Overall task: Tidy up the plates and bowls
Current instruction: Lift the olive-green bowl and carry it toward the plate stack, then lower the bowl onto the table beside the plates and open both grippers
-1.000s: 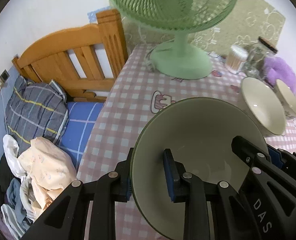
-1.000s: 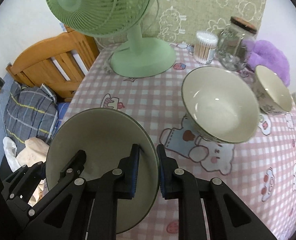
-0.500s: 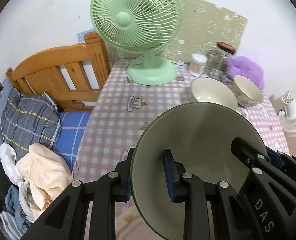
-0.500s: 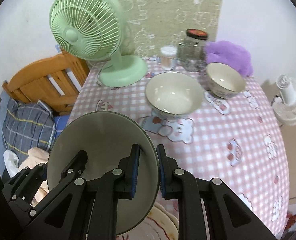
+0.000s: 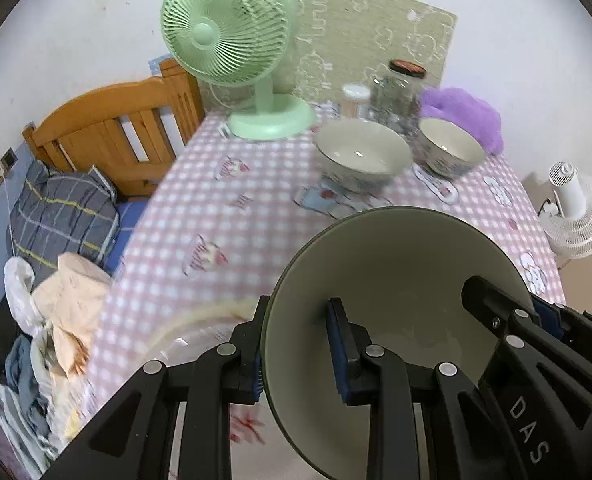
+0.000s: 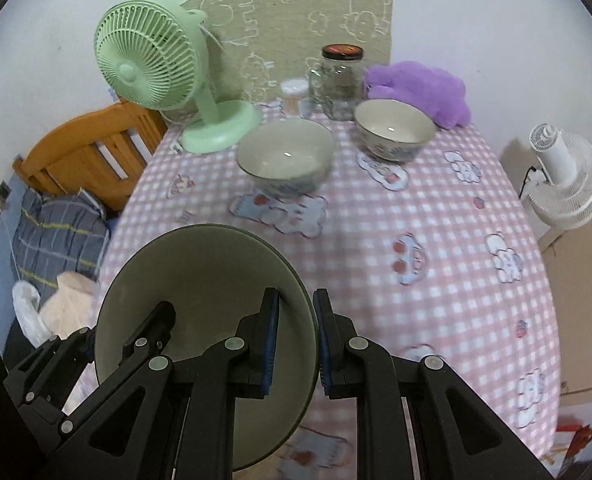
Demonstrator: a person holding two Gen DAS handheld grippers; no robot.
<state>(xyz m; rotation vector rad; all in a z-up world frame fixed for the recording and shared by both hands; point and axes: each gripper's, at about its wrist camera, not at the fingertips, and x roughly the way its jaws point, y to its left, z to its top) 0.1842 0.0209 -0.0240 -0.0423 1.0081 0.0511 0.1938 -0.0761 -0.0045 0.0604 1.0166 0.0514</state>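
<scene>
2 bowls [image 6: 285, 158] and green fan [image 6: 152, 68] beyond tong-held plate [image 6: 204, 320]

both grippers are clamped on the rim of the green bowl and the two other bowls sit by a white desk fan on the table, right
Not quite: the desk fan beside the two other bowls is green, as the right wrist view shows. The left gripper and right gripper do clamp the green bowl's rim.

White wall [image 6: 476, 12] behind a table in pink checked cloth [image 6: 436, 248], a wooden bed frame [image 5: 112, 128] with heaped bedding [image 5: 56, 216] on one side, white floor fan [image 6: 564, 184] on the other.
</scene>
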